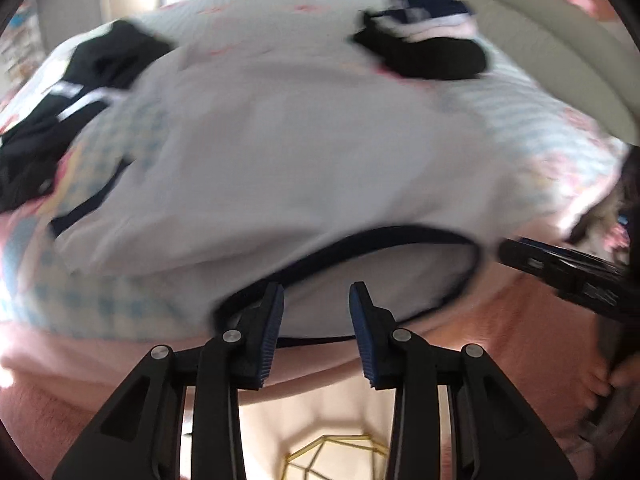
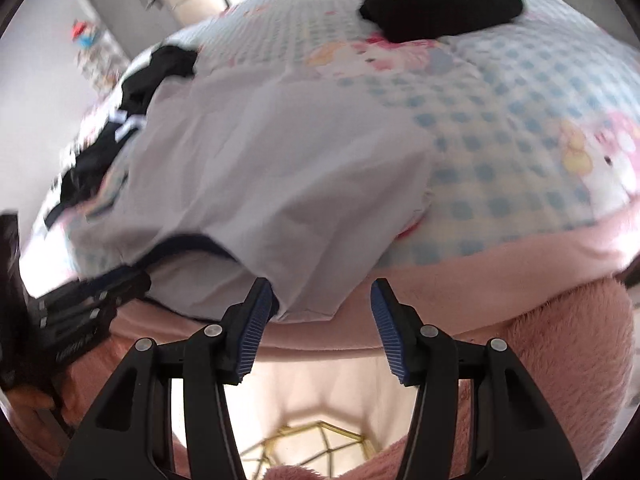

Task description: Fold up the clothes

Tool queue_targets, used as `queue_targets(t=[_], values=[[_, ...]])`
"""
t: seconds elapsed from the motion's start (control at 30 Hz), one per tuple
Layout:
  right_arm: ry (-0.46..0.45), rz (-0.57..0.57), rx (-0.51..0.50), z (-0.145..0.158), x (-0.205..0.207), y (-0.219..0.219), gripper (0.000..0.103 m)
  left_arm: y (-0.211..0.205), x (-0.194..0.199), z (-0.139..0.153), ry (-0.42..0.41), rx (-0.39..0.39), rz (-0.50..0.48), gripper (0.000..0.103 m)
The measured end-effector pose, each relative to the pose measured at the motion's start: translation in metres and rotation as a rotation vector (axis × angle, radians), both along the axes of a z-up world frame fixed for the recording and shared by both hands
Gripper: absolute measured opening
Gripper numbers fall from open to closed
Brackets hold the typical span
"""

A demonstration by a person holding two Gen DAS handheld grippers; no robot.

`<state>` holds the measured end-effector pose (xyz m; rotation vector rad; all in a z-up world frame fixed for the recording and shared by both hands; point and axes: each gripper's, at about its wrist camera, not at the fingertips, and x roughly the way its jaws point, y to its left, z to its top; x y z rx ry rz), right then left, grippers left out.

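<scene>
On the bed [image 2: 520, 128], with its blue-checked cartoon cover, we see a white shirt [image 1: 280, 168] with dark trim lying spread near the pink front edge, blurred in both views. Our left gripper [image 1: 316, 320] hovers at the shirt's dark-edged collar, jaws partly open and holding nothing. Our right gripper [image 2: 322, 316] sits at the shirt's near corner, jaws wide apart and empty, the cloth just beside its left finger. A stack of folded dark clothes [image 2: 440, 8] rests at the far side; loose black garments [image 1: 60, 120] lie to the left. No containers are visible.
</scene>
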<state>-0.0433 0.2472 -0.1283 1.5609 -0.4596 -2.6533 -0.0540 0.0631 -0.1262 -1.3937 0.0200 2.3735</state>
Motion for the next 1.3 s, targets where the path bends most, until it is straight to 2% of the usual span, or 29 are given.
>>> queue_targets(t=[0.03,0.13,0.2,0.3,0.43,0.63,0.8,0.9,1.07,1.17,1.3], values=[[0.002,-0.013,0.006,0.001,0.001,0.004,0.053,0.011,0.003,-0.001,-0.015,0.022,-0.050,0.036],[-0.030,-0.014,0.072,-0.004,-0.002,0.004,0.053,0.035,-0.006,-0.018,-0.055,0.038,-0.116,0.036],[-0.049,-0.001,0.064,-0.011,-0.009,-0.001,0.053,0.051,-0.012,-0.029,-0.081,0.048,-0.158,0.036],[-0.050,0.019,0.053,-0.016,-0.006,-0.007,0.052,0.068,-0.011,-0.028,-0.072,0.064,-0.148,0.031],[-0.055,0.026,0.078,-0.020,-0.004,-0.008,0.052,0.079,-0.019,-0.033,-0.076,0.073,-0.154,0.031],[-0.010,-0.005,0.068,-0.010,-0.006,0.001,0.052,0.083,-0.017,-0.028,-0.084,0.139,-0.223,0.030],[-0.008,0.031,-0.005,-0.011,-0.009,0.001,0.054,0.086,-0.010,-0.030,-0.101,0.156,-0.269,0.030],[-0.023,0.060,0.005,-0.015,-0.012,-0.008,0.054,0.088,-0.004,-0.033,-0.115,0.156,-0.295,0.030],[-0.082,0.098,0.039,-0.033,-0.021,-0.024,0.055,0.081,0.003,-0.038,-0.130,0.111,-0.294,0.032],[-0.122,0.081,0.080,-0.040,-0.020,-0.027,0.055,0.059,0.006,-0.030,-0.100,0.080,-0.221,0.032],[-0.052,0.075,0.049,-0.020,-0.009,-0.026,0.055,0.029,0.009,-0.020,-0.060,0.038,-0.123,0.032]])
